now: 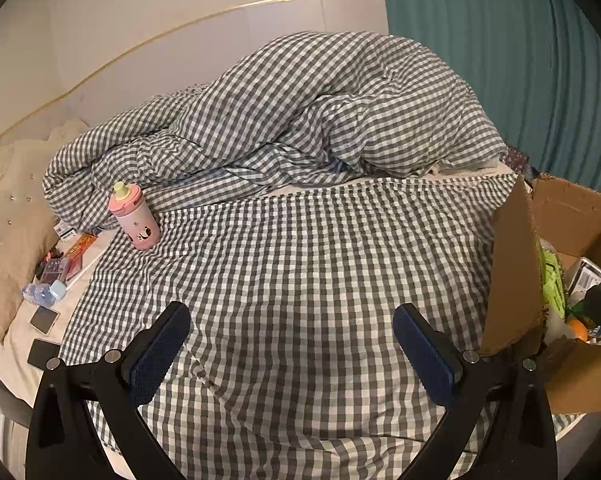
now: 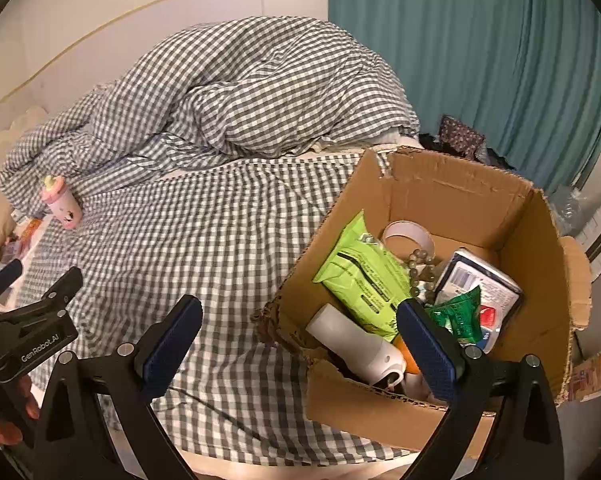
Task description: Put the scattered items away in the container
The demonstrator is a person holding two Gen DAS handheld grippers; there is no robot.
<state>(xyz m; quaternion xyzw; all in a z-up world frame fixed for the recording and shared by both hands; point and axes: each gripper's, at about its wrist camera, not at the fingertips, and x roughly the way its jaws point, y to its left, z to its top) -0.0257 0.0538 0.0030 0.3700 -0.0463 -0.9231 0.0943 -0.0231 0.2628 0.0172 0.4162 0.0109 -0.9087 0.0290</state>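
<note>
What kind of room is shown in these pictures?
Most likely a bedroom: a bed with a crumpled checked duvet, a pillow by the headboard, and a teal curtain behind. A cardboard box stands on the bed.

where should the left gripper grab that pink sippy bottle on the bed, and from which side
Grip the pink bottle around its round body, below the lid and yellow-green spout, probably coming in level from the near side. It stands nearly upright on the checked sheet, the crumpled duvet crowds it behind, and the left gripper is already open.
</note>
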